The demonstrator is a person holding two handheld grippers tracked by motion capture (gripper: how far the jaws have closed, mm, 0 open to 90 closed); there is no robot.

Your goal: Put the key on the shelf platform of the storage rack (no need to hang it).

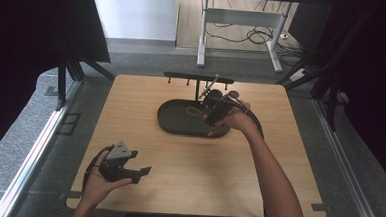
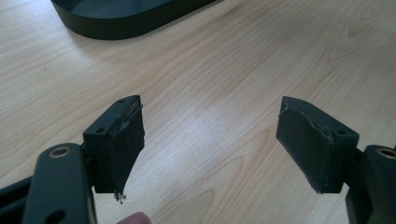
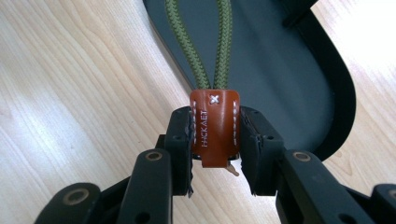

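Observation:
My right gripper (image 3: 215, 122) is shut on a brown leather tag (image 3: 214, 130) with white stitching. A green cord loop (image 3: 187, 46) runs from the tag out over a black oval tray (image 3: 289, 84). In the high view the right gripper (image 1: 210, 125) is at the tray's (image 1: 173, 121) near right edge, and the cord loop (image 1: 195, 111) lies inside the tray. My left gripper (image 1: 140, 165) rests low at the near left of the wooden table. Its jaws stand wide apart in the left gripper view, so the left gripper (image 2: 210, 140) is open with only bare wood between them.
Behind the tray stands a black rack with small hooks (image 1: 198, 79). The tray's rim (image 2: 121, 23) is at the top of the left gripper view. Dark curtains and metal rails flank the table, and a desk frame with cables (image 1: 245, 31) stands beyond its far edge.

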